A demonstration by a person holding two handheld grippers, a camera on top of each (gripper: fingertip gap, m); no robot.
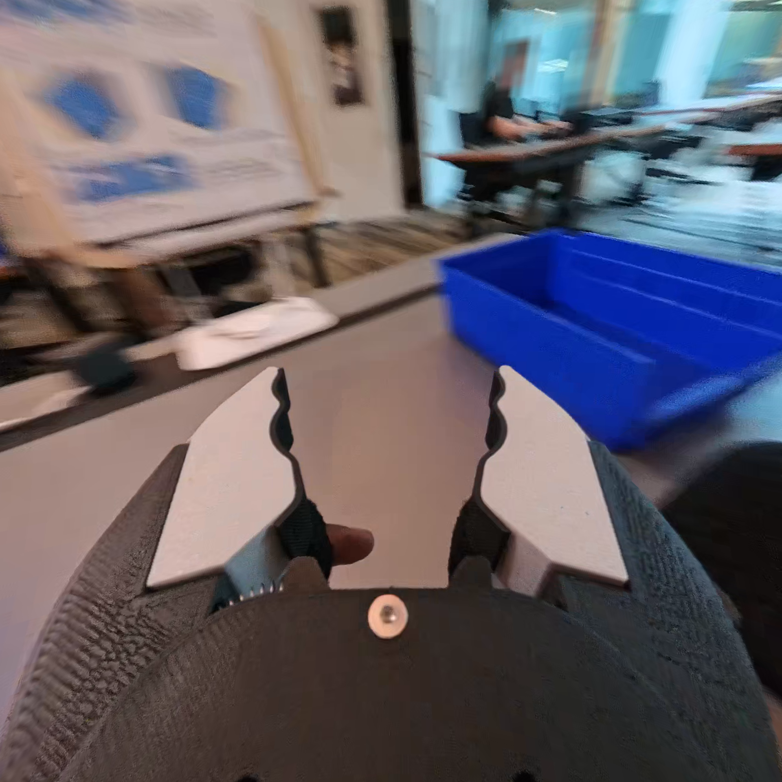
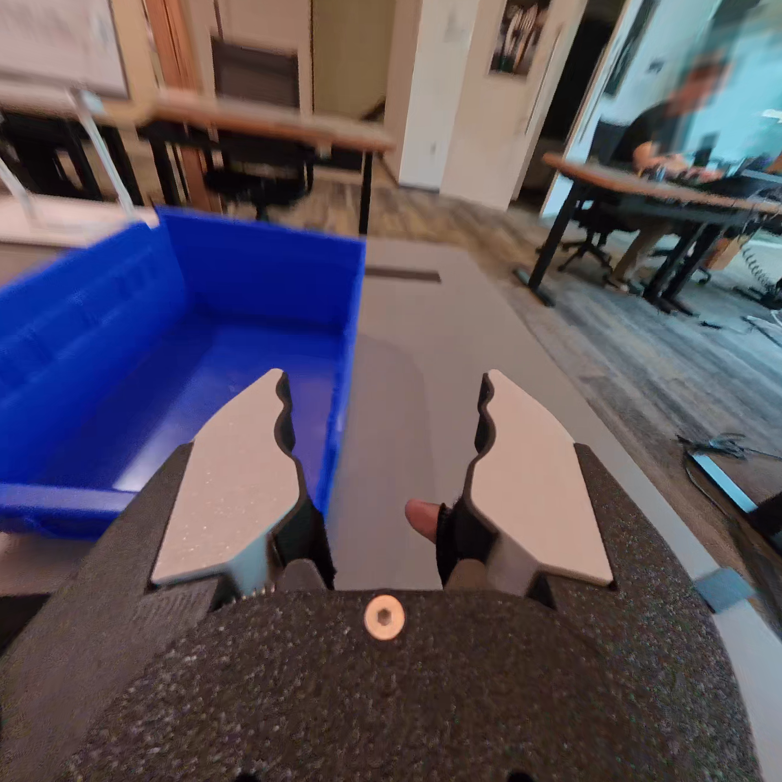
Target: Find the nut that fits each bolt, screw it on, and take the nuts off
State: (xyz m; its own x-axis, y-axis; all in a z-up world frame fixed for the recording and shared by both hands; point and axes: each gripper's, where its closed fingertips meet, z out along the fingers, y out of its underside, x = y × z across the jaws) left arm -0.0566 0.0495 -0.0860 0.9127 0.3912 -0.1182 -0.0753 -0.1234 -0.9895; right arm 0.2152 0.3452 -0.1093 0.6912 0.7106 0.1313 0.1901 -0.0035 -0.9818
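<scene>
My left gripper (image 1: 387, 372) is open with nothing between its fingers, above the bare grey table (image 1: 381, 406), left of a blue plastic bin (image 1: 592, 338). My right gripper (image 2: 381, 376) is open too, with nothing between its fingers. Its left finger (image 2: 254, 423) is over the bin's near right corner and its right finger over the grey table (image 2: 423, 338). The blue bin (image 2: 169, 338) shows a bare floor where I can see into it. No bolt or nut shows in either view. Both views are blurred by motion.
A white object (image 1: 254, 330) lies beyond the table's left edge. Desks (image 2: 656, 194) and chairs stand in the room behind, with a person seated at the far right desk. Cables and a dark object (image 2: 728, 474) lie at the table's right edge.
</scene>
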